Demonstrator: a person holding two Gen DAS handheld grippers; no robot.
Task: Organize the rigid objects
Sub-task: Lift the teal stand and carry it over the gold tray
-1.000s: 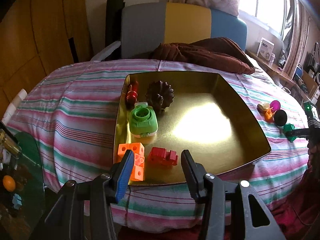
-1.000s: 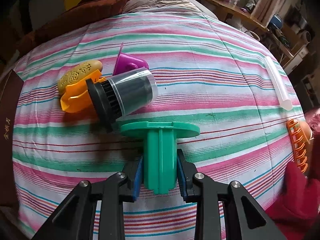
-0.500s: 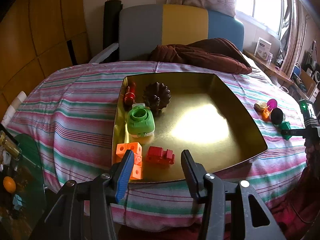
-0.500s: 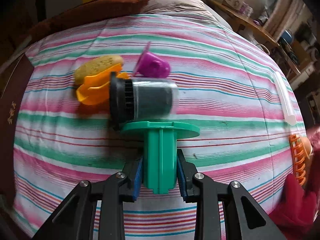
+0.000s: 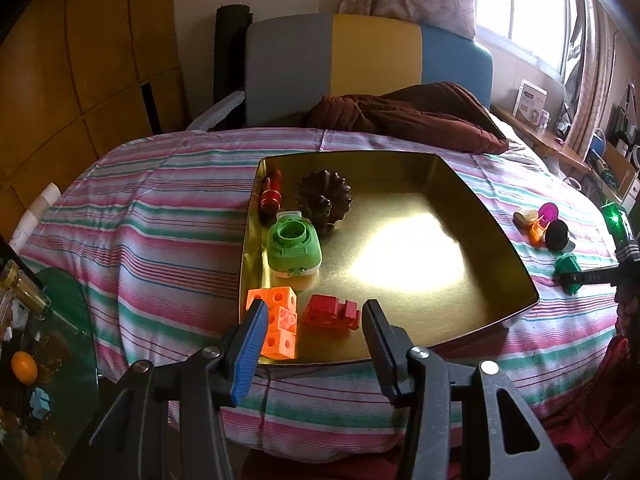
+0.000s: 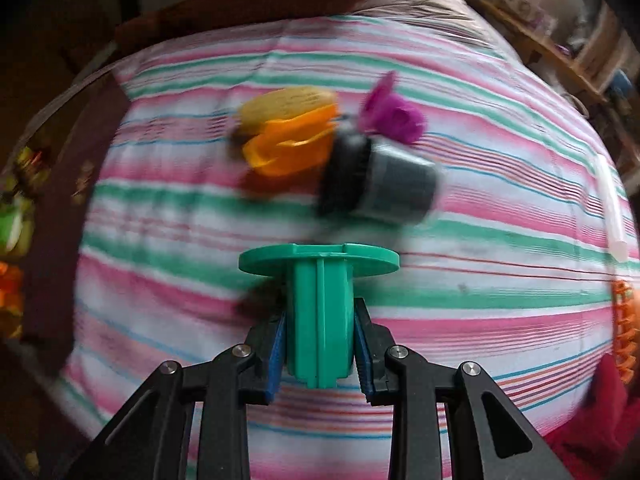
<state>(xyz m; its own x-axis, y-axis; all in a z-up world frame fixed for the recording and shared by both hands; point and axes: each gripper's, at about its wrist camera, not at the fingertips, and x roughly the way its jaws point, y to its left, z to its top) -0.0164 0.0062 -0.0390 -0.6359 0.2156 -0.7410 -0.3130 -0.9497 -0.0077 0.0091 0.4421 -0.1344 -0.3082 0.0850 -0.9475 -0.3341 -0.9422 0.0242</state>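
A gold metal tray (image 5: 472, 200) lies on the striped bedspread. In it are orange cube blocks (image 5: 276, 322), a red block (image 5: 330, 312), a green round-topped toy (image 5: 294, 246), a dark fluted mould (image 5: 324, 200) and a small red bottle (image 5: 272, 196). My left gripper (image 5: 314, 332) hovers open over the tray's near edge, holding nothing. My right gripper (image 6: 320, 348) is shut on a green plastic piece with a flat disc top (image 6: 320, 280), lifted over the bedspread; the same green piece (image 5: 568, 270) shows right of the tray. Beyond it lie a black-capped jar (image 6: 380, 184), an orange scoop (image 6: 292, 146), a yellow oval (image 6: 286, 104) and a magenta piece (image 6: 394, 114).
A brown blanket (image 5: 408, 114) is heaped at the head of the bed by a grey, yellow and blue headboard (image 5: 368, 52). A clear tube (image 6: 610, 208) and an orange comb-like piece (image 6: 626, 320) lie at the bedspread's right. A glass side table (image 5: 44, 344) stands at the left.
My right gripper has shifted and rolled with the green piece, so the jar and the toys around it now sit farther off and up to the right. The left gripper stayed put.
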